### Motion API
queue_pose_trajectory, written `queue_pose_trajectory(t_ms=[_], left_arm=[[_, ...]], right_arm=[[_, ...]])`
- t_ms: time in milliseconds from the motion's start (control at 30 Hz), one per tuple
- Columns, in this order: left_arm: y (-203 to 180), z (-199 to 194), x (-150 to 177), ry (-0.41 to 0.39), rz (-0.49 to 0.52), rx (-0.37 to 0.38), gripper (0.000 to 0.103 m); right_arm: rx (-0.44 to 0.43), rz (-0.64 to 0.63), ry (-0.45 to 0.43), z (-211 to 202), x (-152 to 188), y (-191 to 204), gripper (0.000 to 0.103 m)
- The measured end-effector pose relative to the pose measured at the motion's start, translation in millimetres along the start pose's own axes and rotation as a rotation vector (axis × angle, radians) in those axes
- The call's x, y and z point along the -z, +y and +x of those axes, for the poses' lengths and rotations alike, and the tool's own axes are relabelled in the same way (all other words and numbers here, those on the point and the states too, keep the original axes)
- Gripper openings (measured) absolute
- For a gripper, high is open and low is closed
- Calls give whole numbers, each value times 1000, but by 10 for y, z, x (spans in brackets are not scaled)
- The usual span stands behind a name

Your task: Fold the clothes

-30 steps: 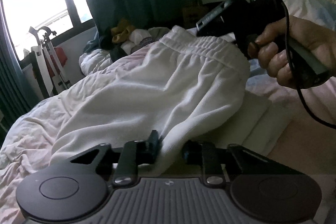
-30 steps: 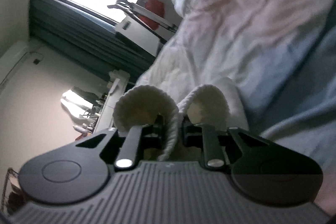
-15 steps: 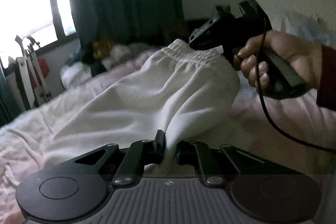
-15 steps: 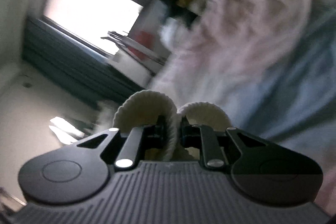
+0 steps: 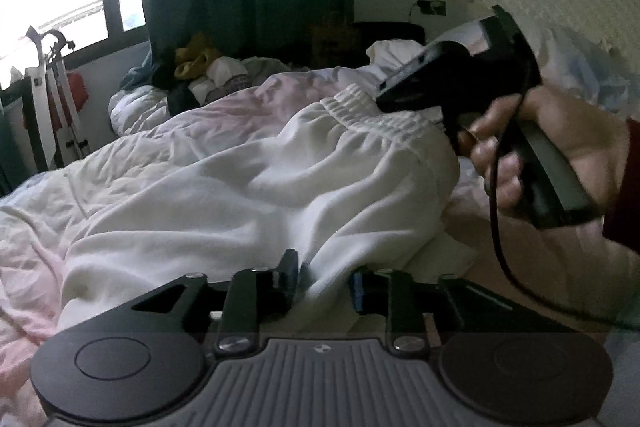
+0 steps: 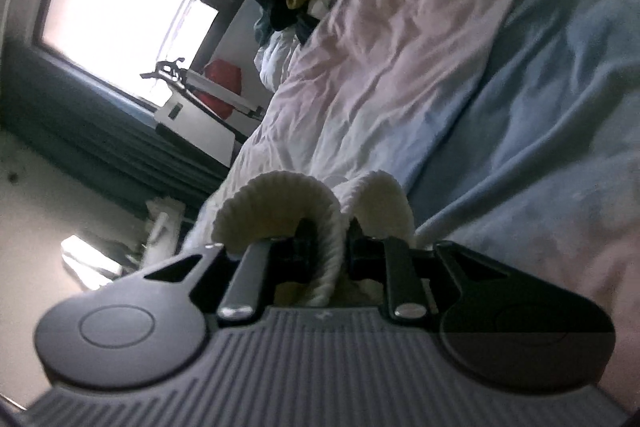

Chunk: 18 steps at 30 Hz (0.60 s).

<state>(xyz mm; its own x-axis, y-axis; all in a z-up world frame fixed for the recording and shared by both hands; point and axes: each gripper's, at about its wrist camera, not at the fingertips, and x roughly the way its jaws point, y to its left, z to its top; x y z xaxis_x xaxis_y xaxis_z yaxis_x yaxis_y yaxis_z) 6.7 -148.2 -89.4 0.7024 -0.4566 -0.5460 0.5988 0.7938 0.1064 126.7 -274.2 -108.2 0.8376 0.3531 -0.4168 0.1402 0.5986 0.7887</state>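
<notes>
Left gripper [image 5: 324,283] is just opening up, jaws standing apart with a fold of the white sweatpants [image 5: 256,187] lying loose between them, pads not pressing. Right gripper [image 6: 344,251] is clamping the ribbed waistband [image 6: 320,211], cloth bulging out either side of the jaws; right hand [image 5: 560,151] is gripping its handle. Sweatpants are lying crumpled across the pink duvet [image 5: 132,163] on the bed, waistband end being lifted towards the headboard side, the blue sheet [image 6: 520,147] lying beside.
</notes>
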Motion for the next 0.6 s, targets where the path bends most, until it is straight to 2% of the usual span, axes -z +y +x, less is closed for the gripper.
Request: queue_pose_trajectory(t_ms=[100, 167, 233, 333, 467, 600], left_arm=[[0, -131, -38, -17, -28, -3, 47], [3, -245, -53, -47, -49, -7, 66], [14, -380, -62, -88, -76, -7, 74], [74, -552, -78, -124, -122, -7, 76], [202, -728, -61, -149, -202, -34, 81], [385, -798, -46, -144, -272, -83, 82]], right_arm=[[76, -113, -36, -186, 61, 161, 24], [132, -192, -75, -340, 107, 265, 24], [158, -244, -120, -502, 146, 357, 25], [164, -296, -176, -739, 224, 463, 33], [145, -369, -246, -1069, 439, 642, 34], [117, -439, -272, -1243, 672, 800, 34]])
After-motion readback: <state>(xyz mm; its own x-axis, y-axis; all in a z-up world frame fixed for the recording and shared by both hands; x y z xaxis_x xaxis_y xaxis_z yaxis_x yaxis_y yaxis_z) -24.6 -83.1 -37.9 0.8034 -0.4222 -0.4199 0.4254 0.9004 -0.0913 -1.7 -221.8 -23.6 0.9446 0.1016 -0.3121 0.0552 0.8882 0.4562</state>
